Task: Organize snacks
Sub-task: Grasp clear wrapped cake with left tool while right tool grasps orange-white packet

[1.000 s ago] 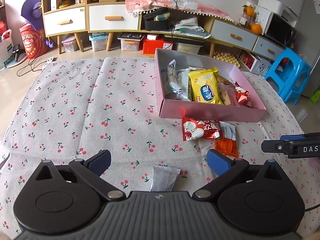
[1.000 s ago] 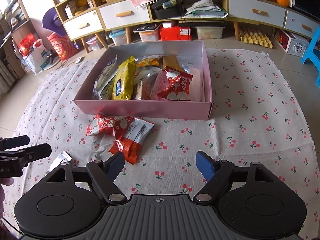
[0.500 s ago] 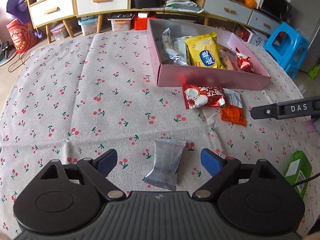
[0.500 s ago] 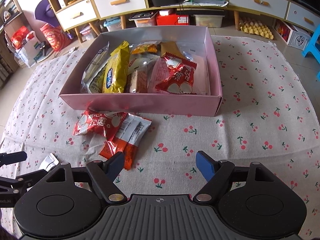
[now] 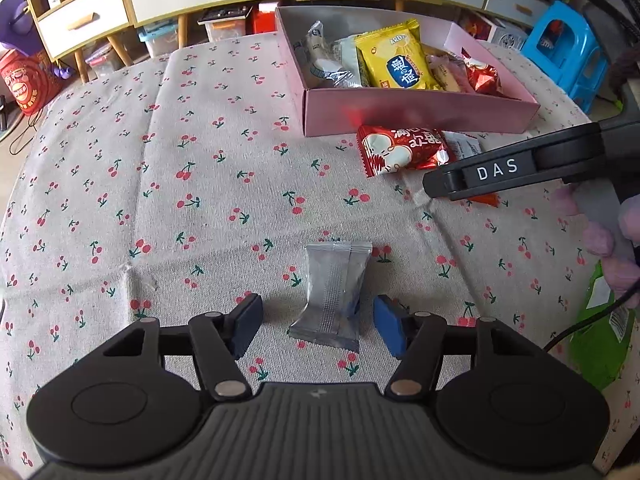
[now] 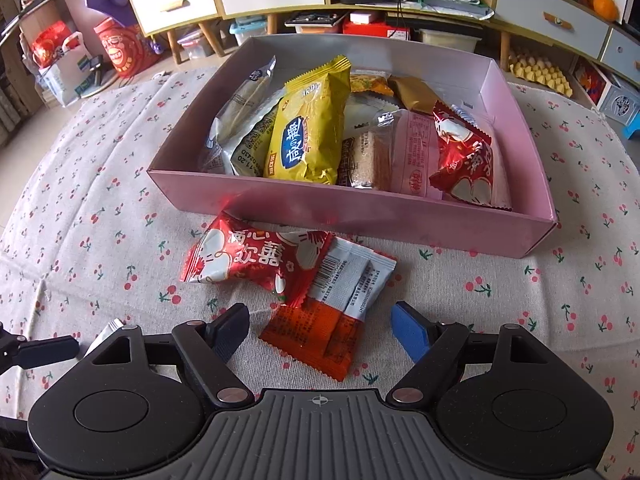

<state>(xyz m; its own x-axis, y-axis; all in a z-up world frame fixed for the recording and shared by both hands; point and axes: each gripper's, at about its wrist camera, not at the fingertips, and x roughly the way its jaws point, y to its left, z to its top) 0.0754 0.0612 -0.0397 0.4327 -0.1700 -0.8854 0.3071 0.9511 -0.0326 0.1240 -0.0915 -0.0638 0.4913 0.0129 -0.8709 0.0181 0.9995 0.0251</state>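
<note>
most snacks sit in the pink box (image 6: 360,216); silver packet (image 5: 332,296), red packet (image 6: 248,260), orange-white packet (image 6: 336,312) remain outside. both left gripper (image 5: 316,324) and right gripper (image 6: 320,328) are spread apart.

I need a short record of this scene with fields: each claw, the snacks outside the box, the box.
left claw: open, silver packet between its fingers, not gripped
right claw: open, over orange-and-white packet
loose on tablecloth: silver packet; red packet overlapping the orange-and-white one; green packet at the edge
pink box: open, holds a yellow bag, a second red packet and others
</note>
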